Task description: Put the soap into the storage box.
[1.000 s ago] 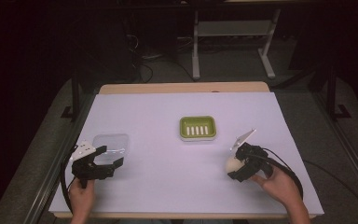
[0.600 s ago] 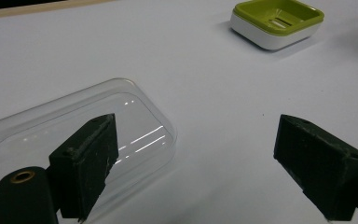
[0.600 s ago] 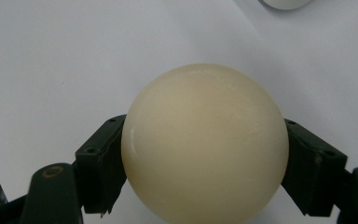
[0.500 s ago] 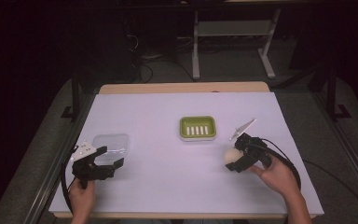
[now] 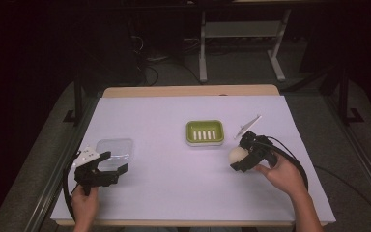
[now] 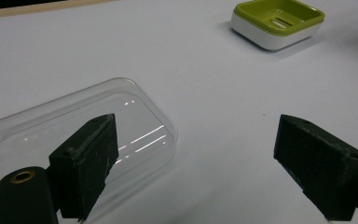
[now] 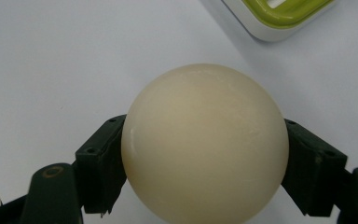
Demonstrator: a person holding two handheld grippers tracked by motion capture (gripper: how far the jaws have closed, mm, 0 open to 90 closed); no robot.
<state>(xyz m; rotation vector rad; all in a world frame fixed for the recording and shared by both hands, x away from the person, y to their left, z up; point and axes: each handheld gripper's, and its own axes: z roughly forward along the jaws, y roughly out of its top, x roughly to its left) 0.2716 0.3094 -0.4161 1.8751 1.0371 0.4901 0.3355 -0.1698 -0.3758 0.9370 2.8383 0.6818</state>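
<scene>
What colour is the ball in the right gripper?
Cream ball, clearest in the right gripper view.

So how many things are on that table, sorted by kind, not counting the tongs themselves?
Cream soap ball, held in the right tongs: 1
Green soap dish: 1
Clear plastic lid, by the left tongs: 1
Total: 3

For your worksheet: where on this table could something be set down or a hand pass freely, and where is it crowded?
The white table is bare between the clear plastic lid and the green-and-white soap dish, and behind that dish to the far edge. It is tighter at the dish's right, where the right gripper holds a cream round soap ball, and around the open left gripper beside the lid.
</scene>
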